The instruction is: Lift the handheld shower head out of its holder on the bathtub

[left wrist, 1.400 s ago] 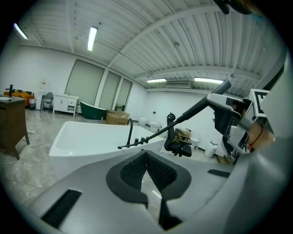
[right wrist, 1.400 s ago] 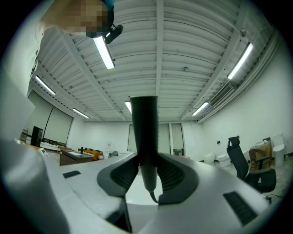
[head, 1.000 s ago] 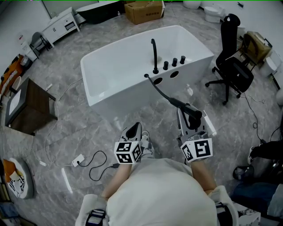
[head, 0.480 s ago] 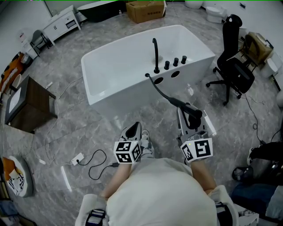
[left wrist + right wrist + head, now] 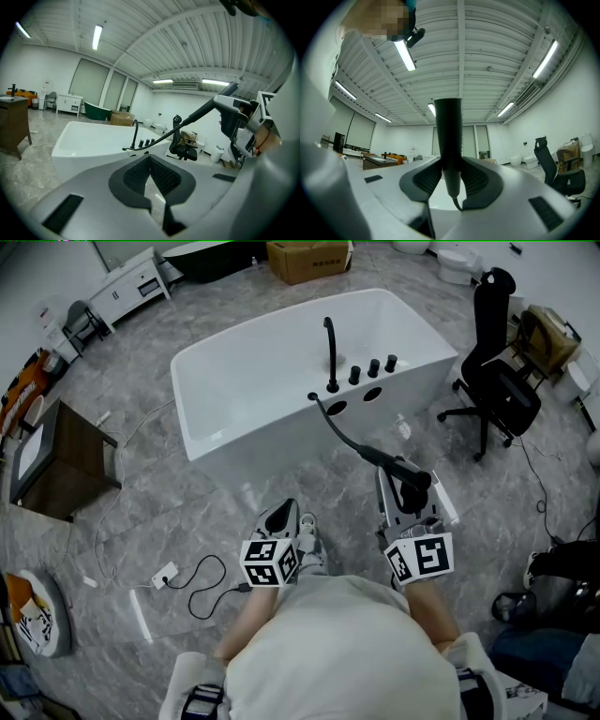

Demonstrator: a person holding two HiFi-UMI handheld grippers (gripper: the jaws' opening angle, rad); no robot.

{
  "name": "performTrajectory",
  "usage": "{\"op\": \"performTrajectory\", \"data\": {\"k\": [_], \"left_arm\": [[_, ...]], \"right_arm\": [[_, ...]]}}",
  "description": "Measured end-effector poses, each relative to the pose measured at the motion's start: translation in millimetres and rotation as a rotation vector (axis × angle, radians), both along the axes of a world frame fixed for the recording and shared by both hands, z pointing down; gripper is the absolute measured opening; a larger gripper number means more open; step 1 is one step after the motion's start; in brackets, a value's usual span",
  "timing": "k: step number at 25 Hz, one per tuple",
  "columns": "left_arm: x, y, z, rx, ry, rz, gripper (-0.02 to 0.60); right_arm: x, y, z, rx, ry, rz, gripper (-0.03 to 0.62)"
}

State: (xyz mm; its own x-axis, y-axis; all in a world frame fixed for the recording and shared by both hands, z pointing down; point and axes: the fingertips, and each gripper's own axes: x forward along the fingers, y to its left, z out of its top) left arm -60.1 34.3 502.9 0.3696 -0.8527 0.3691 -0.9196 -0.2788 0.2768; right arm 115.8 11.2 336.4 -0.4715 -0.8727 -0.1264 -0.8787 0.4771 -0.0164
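Note:
The black handheld shower head (image 5: 405,474) is clear of the tub, out over the floor, with my right gripper (image 5: 398,486) shut on its handle (image 5: 449,140). Its black hose (image 5: 342,437) runs in a curve back to the rim of the white bathtub (image 5: 216,343), beside two dark holes (image 5: 336,410) in the rim. A tall black faucet (image 5: 328,352) and three knobs (image 5: 372,367) stand there. My left gripper (image 5: 283,514) hangs over the floor short of the tub; in its own view the left gripper (image 5: 149,159) is shut, holding nothing, and the shower head (image 5: 233,101) shows at the right.
A black office chair (image 5: 497,381) stands right of the tub. A wooden cabinet (image 5: 61,465) is at the left, a cardboard box (image 5: 309,259) behind the tub. A cable with a white plug (image 5: 202,582) lies on the grey marble floor at the lower left.

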Motion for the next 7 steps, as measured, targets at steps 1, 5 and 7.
{"op": "performTrajectory", "data": {"k": [1, 5, 7], "left_arm": [[-0.1, -0.7, 0.3, 0.000, 0.000, 0.000, 0.021], [-1.2, -3.0, 0.0, 0.002, -0.001, -0.002, 0.021], [-1.4, -3.9, -0.3, 0.003, -0.001, -0.004, 0.021]], "right_arm": [[-0.3, -0.4, -0.1, 0.000, 0.000, -0.001, 0.138], [-1.6, -1.2, -2.1, 0.006, -0.001, -0.007, 0.138], [-1.8, -1.4, -3.2, 0.009, -0.002, -0.009, 0.138]]}}
